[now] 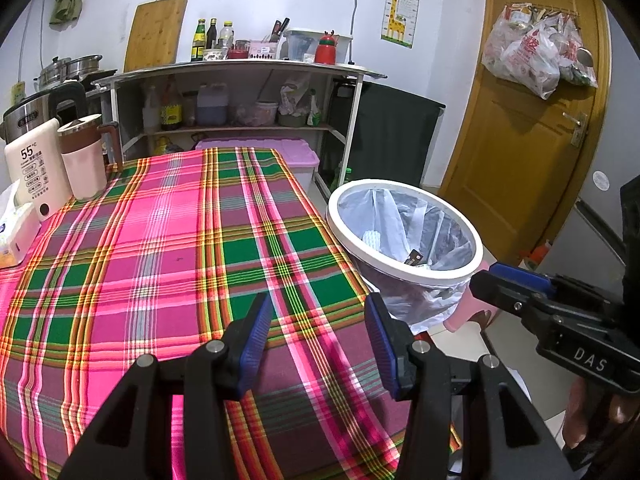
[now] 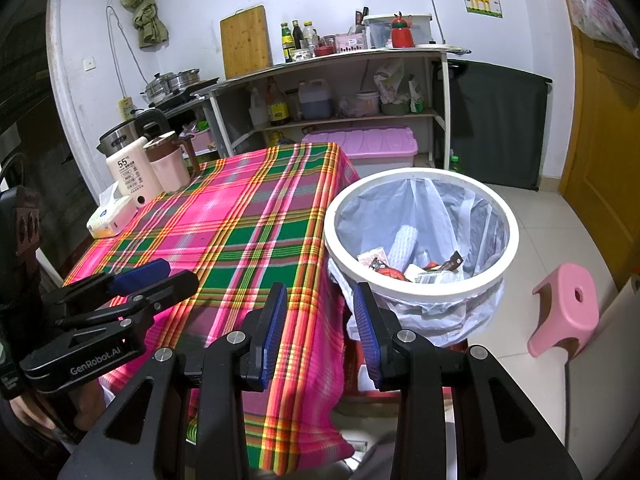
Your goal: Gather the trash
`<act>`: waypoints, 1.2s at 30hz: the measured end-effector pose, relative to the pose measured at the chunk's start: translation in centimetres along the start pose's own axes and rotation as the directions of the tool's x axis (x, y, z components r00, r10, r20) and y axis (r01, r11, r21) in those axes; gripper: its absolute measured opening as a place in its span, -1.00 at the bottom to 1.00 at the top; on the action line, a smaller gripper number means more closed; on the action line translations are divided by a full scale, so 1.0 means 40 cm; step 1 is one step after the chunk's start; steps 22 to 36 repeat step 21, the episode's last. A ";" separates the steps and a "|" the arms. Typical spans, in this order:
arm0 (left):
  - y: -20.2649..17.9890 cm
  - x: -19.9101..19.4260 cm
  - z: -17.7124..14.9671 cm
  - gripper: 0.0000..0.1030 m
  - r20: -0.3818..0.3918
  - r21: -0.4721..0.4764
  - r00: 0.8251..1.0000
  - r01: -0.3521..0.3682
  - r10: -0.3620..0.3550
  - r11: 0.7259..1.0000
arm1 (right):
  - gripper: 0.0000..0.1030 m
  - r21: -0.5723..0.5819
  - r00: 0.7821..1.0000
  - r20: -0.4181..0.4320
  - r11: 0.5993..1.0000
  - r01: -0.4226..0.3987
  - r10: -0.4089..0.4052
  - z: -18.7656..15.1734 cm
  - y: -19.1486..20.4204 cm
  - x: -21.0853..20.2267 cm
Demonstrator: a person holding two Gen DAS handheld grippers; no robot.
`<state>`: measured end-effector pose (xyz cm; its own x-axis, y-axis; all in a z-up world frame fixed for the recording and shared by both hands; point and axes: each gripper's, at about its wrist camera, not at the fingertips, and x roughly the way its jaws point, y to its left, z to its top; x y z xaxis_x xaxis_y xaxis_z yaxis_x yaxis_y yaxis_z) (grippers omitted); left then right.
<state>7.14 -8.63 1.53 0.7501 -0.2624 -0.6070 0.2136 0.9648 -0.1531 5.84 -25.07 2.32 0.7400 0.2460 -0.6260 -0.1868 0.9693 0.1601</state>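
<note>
- Left gripper (image 1: 318, 340) nearest in the left wrist view: jaws apart, nothing between them, over the plaid cloth on the counter (image 1: 160, 248).
- Right gripper (image 2: 320, 330): jaws apart too, a bit narrower, empty, over the counter's near corner with the bin just beyond.
- Each view catches the other gripper side-on at its edge; no read on the jaws from that angle.
- Trash bin (image 2: 420, 276): one, white rim, clear liner, standing just beside the counter, lower than its top.
- Trash (image 2: 416, 268): right view shows wrappers, a white ribbed piece and small packets at the bottom of the bin; pieces overlap, can't count them.
- Left view sees only a sliver of that; the rim hides the rest.
- Pink stool (image 2: 568, 308): whole only in the right view; in the left, mostly hidden behind the bin.
- Door with hanging plastic bags (image 1: 532, 52): clear in the left view, cut off in the right.
- Far end of the counter: one tissue box (image 2: 110, 220), one white dispenser marked 55 (image 2: 130, 174), one pink jug (image 2: 170, 164), one steel kettle behind them.
- No loose trash visible on the cloth.
</note>
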 end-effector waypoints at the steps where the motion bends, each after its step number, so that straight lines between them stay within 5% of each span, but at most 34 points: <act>1: -0.001 0.000 0.000 -0.03 0.000 0.001 1.000 -0.001 0.001 1.000 | -0.30 0.000 1.000 0.000 1.000 0.000 0.000 0.001 0.000 0.000; 36: -0.006 0.006 -0.005 -0.03 -0.001 0.014 1.000 0.003 -0.003 1.000 | -0.30 0.000 1.000 -0.001 1.000 0.000 0.000 0.001 -0.003 0.000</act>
